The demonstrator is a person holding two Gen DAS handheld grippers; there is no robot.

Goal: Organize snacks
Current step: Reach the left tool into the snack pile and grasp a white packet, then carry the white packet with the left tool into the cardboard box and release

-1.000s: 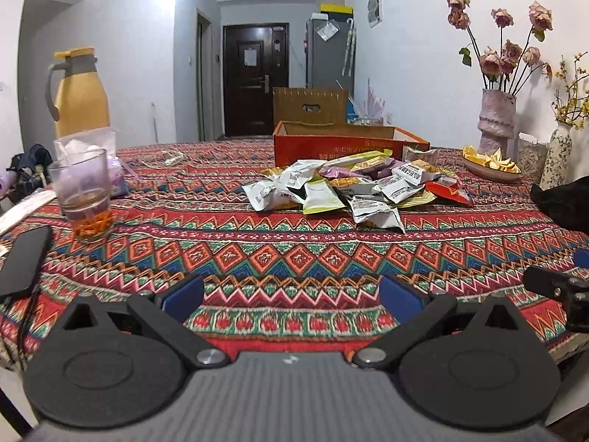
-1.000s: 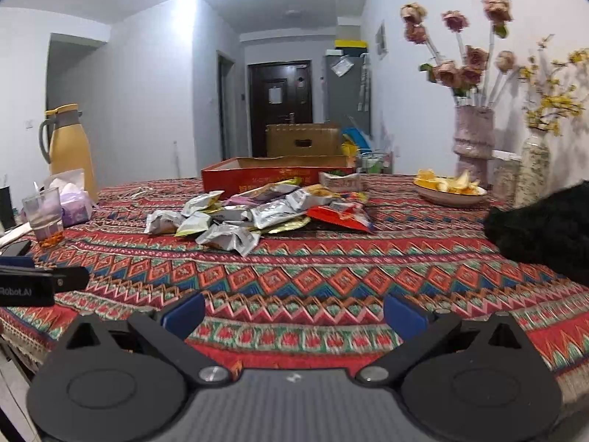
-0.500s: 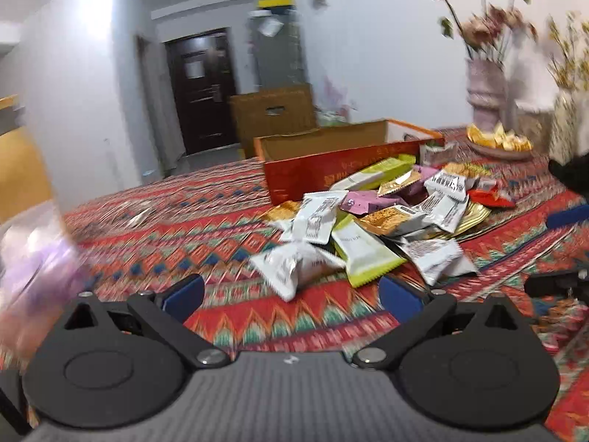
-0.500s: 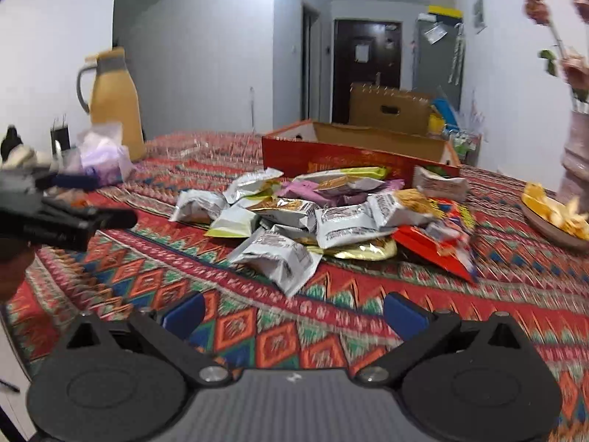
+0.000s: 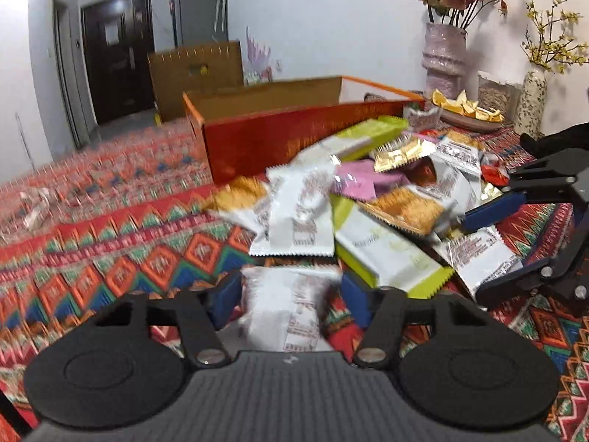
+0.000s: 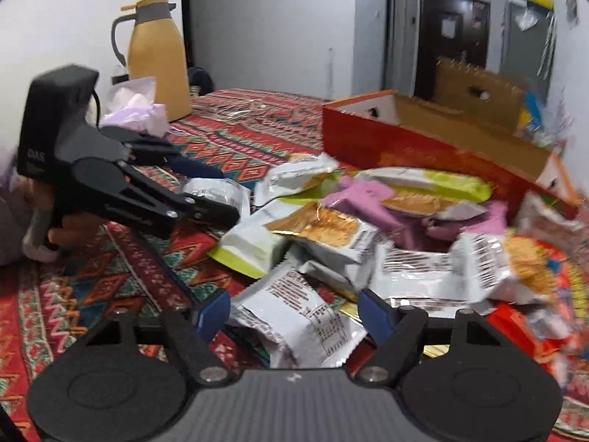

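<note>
On the left of the left wrist view the patterned tablecloth [image 5: 110, 243] is bare. At the bottom middle sits the left gripper [image 5: 291, 291]. A white snack packet [image 5: 287, 309] lies between its two blue pads. The jaws have just been closing, and the pads sit right at the packet's sides, but the picture is too blurry to tell if they press on it. Just above that packet is the pile of snacks [image 5: 368, 199], in the middle of the frame. It has white, green, pink and gold packets lying on each other. Behind the pile stands the red box [image 5: 279, 136], open at the top. At the right edge the right gripper [image 5: 475, 254] reaches into the pile from the side, with another white packet between its fingers. In the upper right stand a vase of flowers [image 5: 443, 55] and a plate of orange slices [image 5: 467, 110].

In the right wrist view, a yellow jug [image 6: 156, 55] stands in the upper left. Below it a hand [image 6: 55, 228] holds the left gripper, whose fingers point at a silver-white packet [image 6: 221, 191]. At the bottom middle, the right gripper's jaws are apart and have just been closing. A white packet with black print [image 6: 298, 316] lies between the pads, with small gaps at its sides. The pile spreads to the right, and the red box stands behind it in the upper right.
</note>
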